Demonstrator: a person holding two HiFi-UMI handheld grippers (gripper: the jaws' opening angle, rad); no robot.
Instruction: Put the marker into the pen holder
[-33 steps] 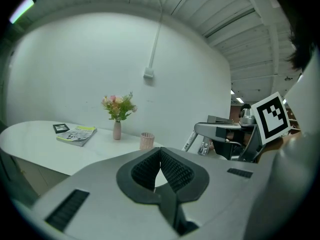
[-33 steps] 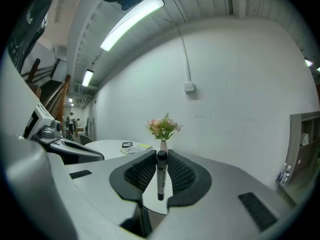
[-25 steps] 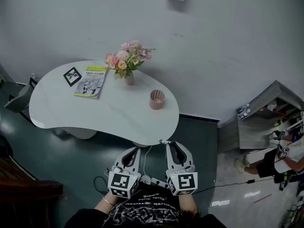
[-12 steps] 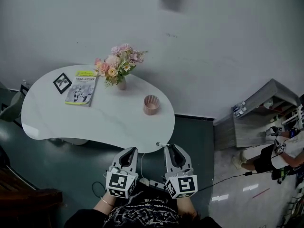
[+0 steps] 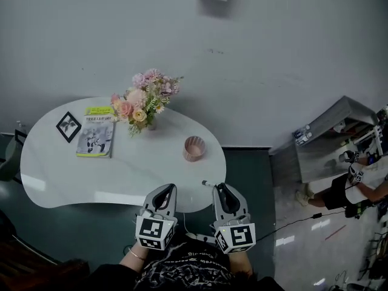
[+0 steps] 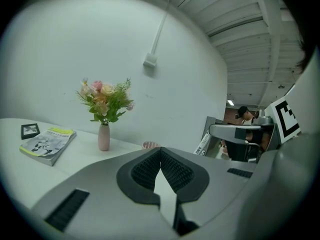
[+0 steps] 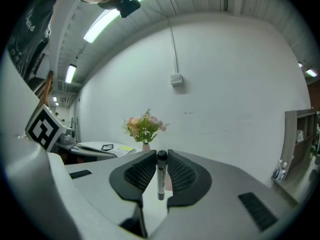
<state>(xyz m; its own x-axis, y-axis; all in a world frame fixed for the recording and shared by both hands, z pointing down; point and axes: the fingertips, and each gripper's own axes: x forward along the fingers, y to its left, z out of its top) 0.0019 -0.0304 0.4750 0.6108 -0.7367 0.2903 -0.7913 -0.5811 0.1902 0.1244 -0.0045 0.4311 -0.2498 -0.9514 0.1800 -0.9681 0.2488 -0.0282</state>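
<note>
The marker (image 7: 161, 176) stands upright between the pads of my right gripper (image 7: 161, 155), which is shut on it. From the head view, the marker (image 5: 208, 183) sticks out to the left of the right gripper (image 5: 218, 188), just over the near edge of the white table (image 5: 54, 180). The pink pen holder (image 5: 194, 148) stands on the table a little beyond, slightly to the left. My left gripper (image 5: 166, 190) hovers beside the right one with its jaws shut (image 6: 160, 150) on nothing. In the left gripper view the pen holder (image 6: 150, 145) peeks over the jaws.
A vase of flowers (image 5: 144, 99), a magazine (image 5: 95, 139) and a small photo frame (image 5: 68, 126) sit on the table's far and left parts. A grey shelf (image 5: 330, 141) and a person (image 5: 357, 187) are at the right. A cable (image 5: 291, 223) runs across the floor.
Both grippers have advanced towards the table and now reach its near edge. The table and pen holder appear closer. The marker stays gripped in the right gripper.
</note>
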